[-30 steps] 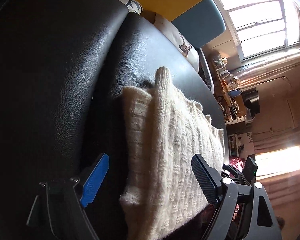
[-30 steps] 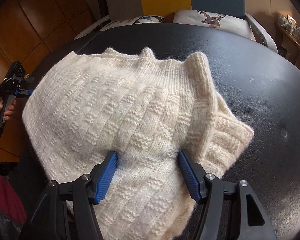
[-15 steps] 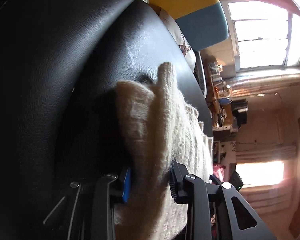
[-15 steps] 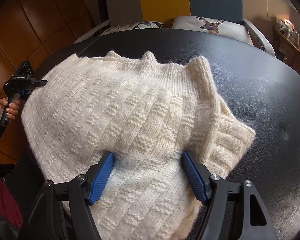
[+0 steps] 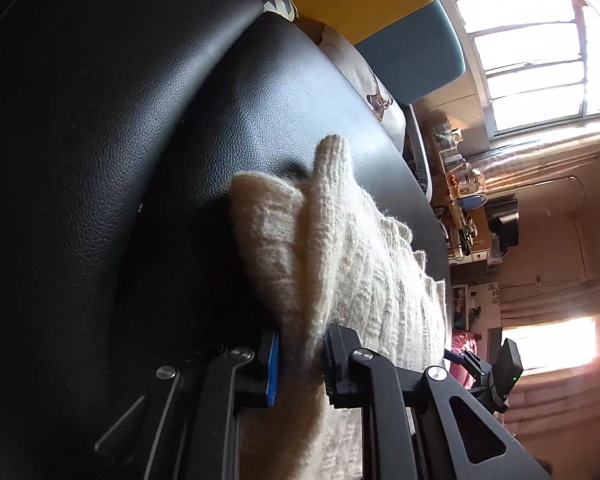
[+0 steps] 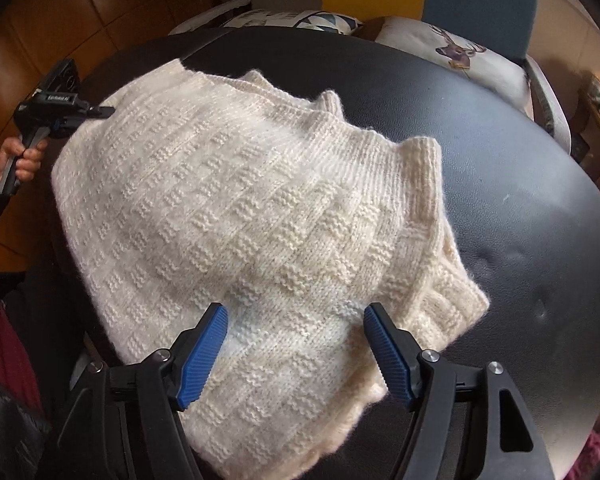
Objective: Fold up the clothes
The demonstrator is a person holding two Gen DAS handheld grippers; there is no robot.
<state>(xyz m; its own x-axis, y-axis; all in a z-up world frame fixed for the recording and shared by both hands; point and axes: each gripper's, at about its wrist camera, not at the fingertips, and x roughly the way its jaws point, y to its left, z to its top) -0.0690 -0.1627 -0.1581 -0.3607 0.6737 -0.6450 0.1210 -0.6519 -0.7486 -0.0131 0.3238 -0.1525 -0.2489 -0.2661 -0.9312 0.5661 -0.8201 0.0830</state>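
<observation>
Black leather covers the padded counter (image 6: 520,208), with cushions and a window beyond it. On it lies a cream knitted sweater (image 6: 260,220), already partly folded. The left hand-held gripper (image 5: 300,364) pinches a thick fold at the sweater's edge, jaws pressed together on the wool. The right hand-held gripper (image 6: 296,352) hovers spread over the near edge, gripping nothing. To fold cleanly, the right one should probably clamp the matching edge first, then both lift level, so the knit doesn't stretch or slump.

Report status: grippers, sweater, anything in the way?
Left gripper shut on sweater edge. Right gripper open, over sweater. Nothing blocking on black table.
</observation>
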